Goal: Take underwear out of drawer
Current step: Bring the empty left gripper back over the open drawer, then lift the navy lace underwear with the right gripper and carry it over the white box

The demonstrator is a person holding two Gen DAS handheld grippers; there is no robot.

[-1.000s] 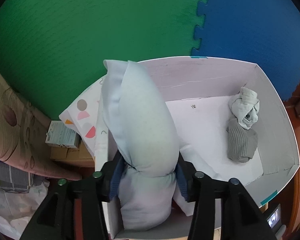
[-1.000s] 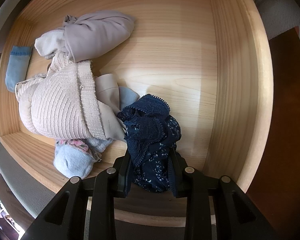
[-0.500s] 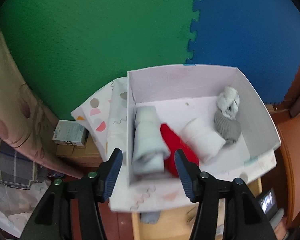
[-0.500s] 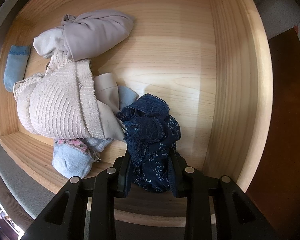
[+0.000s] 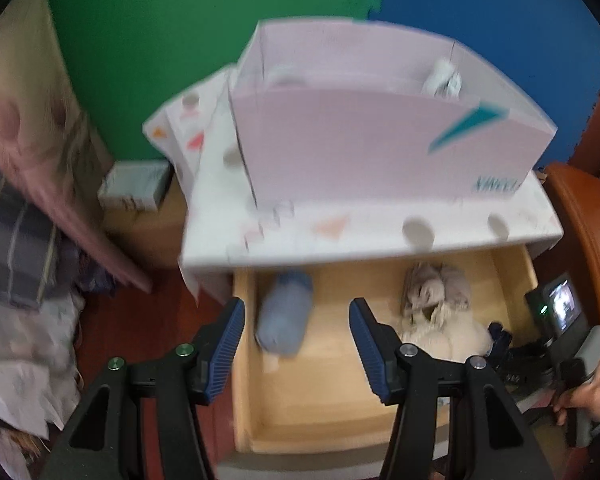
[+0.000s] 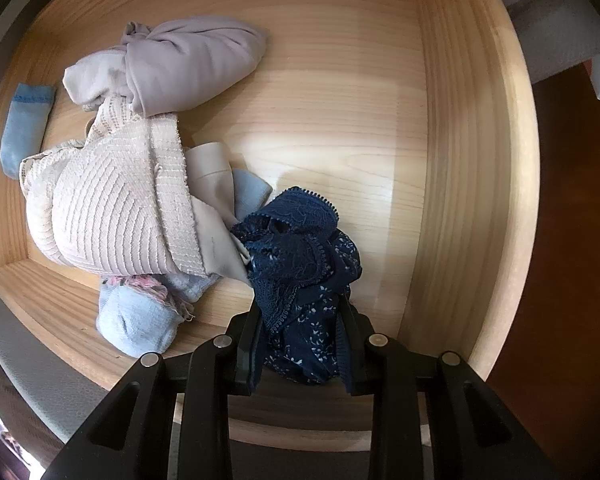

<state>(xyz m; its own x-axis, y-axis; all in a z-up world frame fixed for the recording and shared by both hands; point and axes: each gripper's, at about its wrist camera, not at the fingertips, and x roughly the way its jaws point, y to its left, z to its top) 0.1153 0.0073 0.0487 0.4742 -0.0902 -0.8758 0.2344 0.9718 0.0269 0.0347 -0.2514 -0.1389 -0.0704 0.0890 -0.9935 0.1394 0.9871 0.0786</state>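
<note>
wooden drawer (image 6: 460, 160), pulled out under the pink box (image 5: 380, 148). your right tool (image 6: 300, 344) grips the navy lace underwear (image 6: 295, 248) at the drawer's front; beside it, a cream bra (image 6: 107, 216). your left tool (image 5: 295, 344) hangs open above, holding nothing.

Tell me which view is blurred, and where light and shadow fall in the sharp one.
Left wrist view: motion-smeared throughout, the pale pink cardboard box and its teal lettering unreadable. Right wrist view: sharp, a bright patch on the wooden drawer floor, shade along its right wall; the navy lace underwear is crisp.
</note>
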